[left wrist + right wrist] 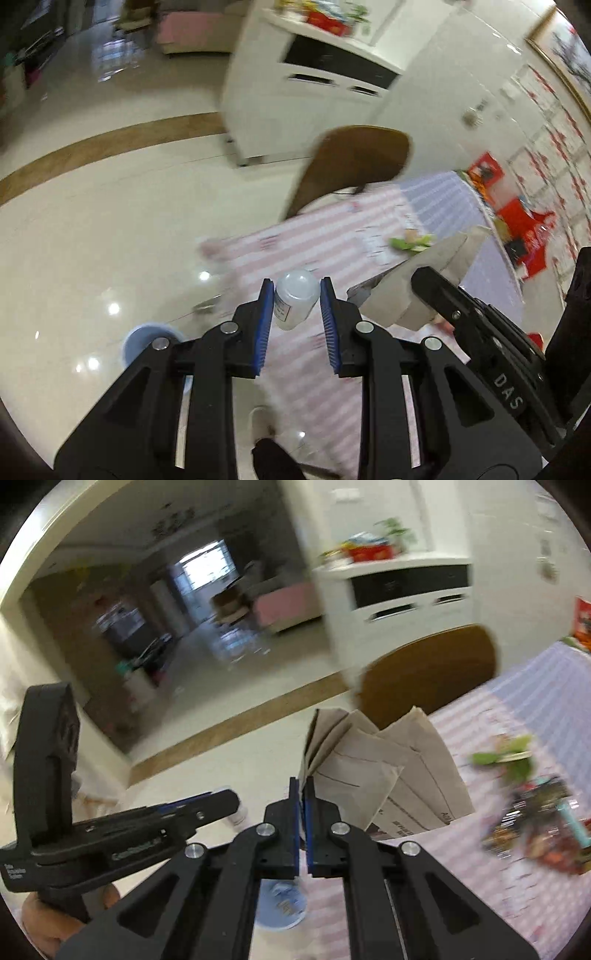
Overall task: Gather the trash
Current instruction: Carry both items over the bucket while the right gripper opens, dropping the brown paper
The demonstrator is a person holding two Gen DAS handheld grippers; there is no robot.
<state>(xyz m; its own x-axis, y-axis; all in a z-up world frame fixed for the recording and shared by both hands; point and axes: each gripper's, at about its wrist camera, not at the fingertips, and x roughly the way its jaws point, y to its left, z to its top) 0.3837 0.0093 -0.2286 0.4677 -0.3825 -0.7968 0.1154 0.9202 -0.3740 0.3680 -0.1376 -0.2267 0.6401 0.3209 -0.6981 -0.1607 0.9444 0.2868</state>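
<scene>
My left gripper [296,291] is shut on a small white plastic bottle [295,298] with a label, held between its blue pads above the striped tablecloth [306,236]. My right gripper [303,788] is shut on the edge of a brown paper bag [384,775], held up over the table; the bag also shows in the left wrist view [417,280]. The left gripper shows in the right wrist view [207,805] at lower left, with the bottle mostly hidden behind it.
A wooden chair back [428,672] stands at the table's far side. Colourful wrappers [535,823] and green scraps [506,755] lie on the cloth at right. A light blue bin [151,338] stands on the glossy floor. A white cabinet [306,92] is beyond.
</scene>
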